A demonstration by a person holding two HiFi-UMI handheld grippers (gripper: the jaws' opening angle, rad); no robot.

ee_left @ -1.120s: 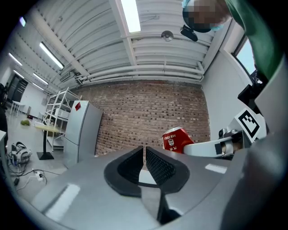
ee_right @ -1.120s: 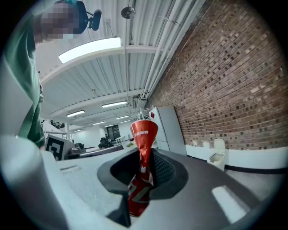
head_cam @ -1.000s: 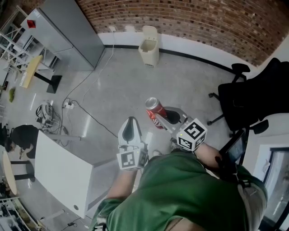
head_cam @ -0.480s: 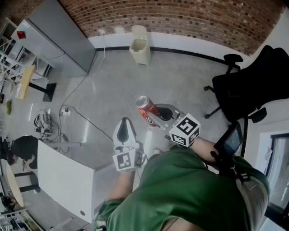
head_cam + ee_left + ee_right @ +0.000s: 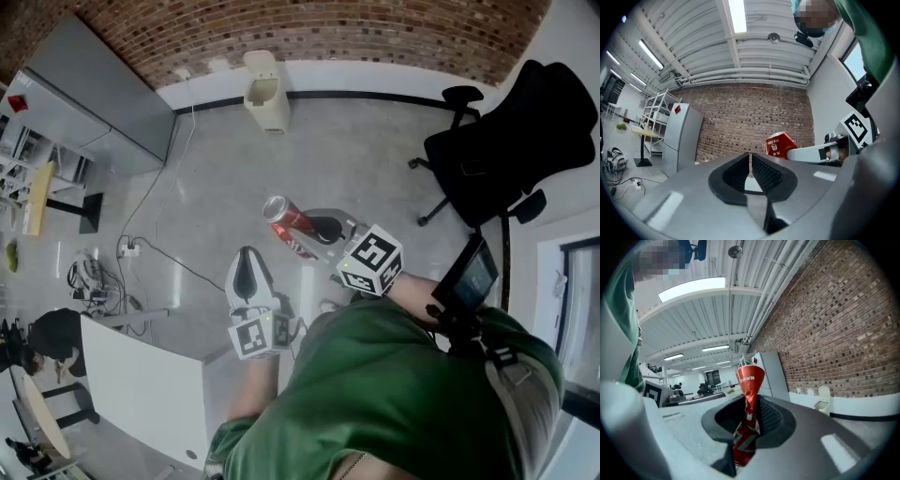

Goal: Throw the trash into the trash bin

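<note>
Head view: one red can (image 5: 286, 223), crushed flat at its lower end, sits clamped in the right gripper (image 5: 314, 230). Its long axis runs out of the jaws, up and to the left in the picture. One trash bin (image 5: 265, 101), pale with an open top, stands on the floor against the foot of the brick wall (image 5: 375, 37). It is well apart from the can, ahead and slightly left. The can's open end points roughly that way. The left gripper (image 5: 246, 277) hangs lower in the picture, so the right one is nearer the bin.

Left gripper view: left gripper (image 5: 750, 171) has its jaws pressed together with nothing between them. The can (image 5: 779, 144) shows beyond, to the right, at the tip of the right gripper (image 5: 820, 152).

Right gripper view: right gripper (image 5: 749, 420) is closed on the can (image 5: 747, 399). The squashed lower part is pinched between the pads and the rounder end sticks out past them. The bin (image 5: 822, 400) shows small, low by the wall, to the right of the can.

Count: two grippers, one can, one bin.

Judgement: the can is not yet over the bin. The next move needs a carry forward before release.
</note>
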